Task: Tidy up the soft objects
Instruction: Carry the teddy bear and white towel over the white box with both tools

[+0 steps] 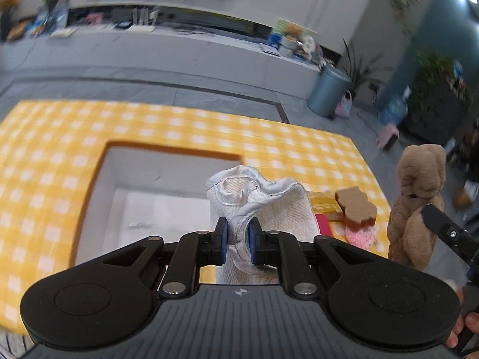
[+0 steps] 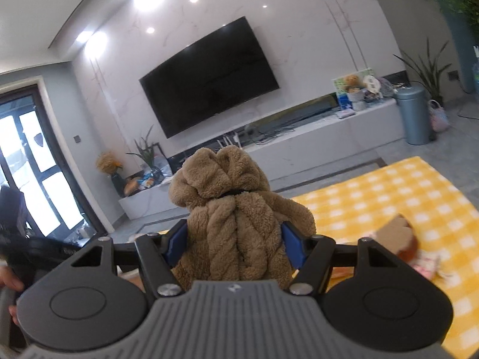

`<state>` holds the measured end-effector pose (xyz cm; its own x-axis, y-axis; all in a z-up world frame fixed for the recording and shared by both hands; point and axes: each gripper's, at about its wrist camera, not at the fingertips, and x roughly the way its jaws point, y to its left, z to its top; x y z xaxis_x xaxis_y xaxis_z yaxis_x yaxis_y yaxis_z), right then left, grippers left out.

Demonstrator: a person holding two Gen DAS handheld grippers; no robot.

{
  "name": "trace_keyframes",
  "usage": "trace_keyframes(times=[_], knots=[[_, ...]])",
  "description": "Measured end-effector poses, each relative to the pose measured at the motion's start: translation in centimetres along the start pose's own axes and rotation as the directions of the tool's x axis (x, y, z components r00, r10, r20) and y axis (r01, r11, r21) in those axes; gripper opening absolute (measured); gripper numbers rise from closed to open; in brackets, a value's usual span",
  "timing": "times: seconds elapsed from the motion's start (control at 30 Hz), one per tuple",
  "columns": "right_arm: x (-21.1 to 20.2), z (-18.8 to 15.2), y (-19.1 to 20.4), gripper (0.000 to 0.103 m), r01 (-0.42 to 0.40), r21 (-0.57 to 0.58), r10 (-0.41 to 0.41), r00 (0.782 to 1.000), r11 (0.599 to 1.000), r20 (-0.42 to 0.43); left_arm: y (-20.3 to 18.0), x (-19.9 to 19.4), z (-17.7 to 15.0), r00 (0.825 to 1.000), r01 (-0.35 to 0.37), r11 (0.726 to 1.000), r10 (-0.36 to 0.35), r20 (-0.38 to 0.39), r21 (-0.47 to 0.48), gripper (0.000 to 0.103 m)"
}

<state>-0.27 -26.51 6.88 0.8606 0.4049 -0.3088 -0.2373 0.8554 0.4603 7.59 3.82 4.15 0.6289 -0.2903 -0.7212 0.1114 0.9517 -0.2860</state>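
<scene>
My left gripper [image 1: 237, 242] is shut on a cream oven mitt [image 1: 257, 200] with a shiny silver lining, held over the near right edge of a white box [image 1: 140, 191] sunk in the yellow checked tablecloth [image 1: 185, 125]. My right gripper [image 2: 236, 240] is shut on a tan plush bear [image 2: 236, 209], its blue pads pressing both flanks. That bear [image 1: 419, 197] hangs in the air right of the table in the left wrist view. On the cloth lie a brown bear-shaped sponge [image 1: 356, 206], a yellow packet [image 1: 324, 205], a red item [image 1: 323, 224] and a pink knitted piece [image 1: 360, 236].
Beyond the table stretch a grey floor and a long white TV bench [image 2: 329, 131] under a wall television [image 2: 209, 77]. A blue-grey bin [image 1: 327, 89] and potted plants [image 1: 434, 89] stand at the right. A hand [image 2: 10, 284] shows at the left edge.
</scene>
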Motion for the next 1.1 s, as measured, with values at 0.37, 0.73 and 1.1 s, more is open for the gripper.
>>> trace_keyframes(times=[0.37, 0.73, 1.1], knots=[[4.0, -0.8, 5.6, 0.066, -0.047, -0.060, 0.043, 0.996, 0.997, -0.073, 9.5, -2.4, -2.1, 0.996, 0.029, 0.980, -0.013, 0.086, -0.195, 0.016], [11.5, -4.8, 11.9, 0.066, -0.119, -0.188, 0.065, 0.960, 0.975, -0.272, 12.6, -2.5, -3.3, 0.992, 0.054, 0.980, -0.031, 0.124, -0.191, 0.016], [23.3, -10.2, 16.0, 0.065, -0.147, -0.492, -0.160, 0.835, 0.858, -0.527, 15.6, -3.7, -3.5, 0.982, 0.026, 0.965, 0.025, 0.189, -0.262, 0.016]])
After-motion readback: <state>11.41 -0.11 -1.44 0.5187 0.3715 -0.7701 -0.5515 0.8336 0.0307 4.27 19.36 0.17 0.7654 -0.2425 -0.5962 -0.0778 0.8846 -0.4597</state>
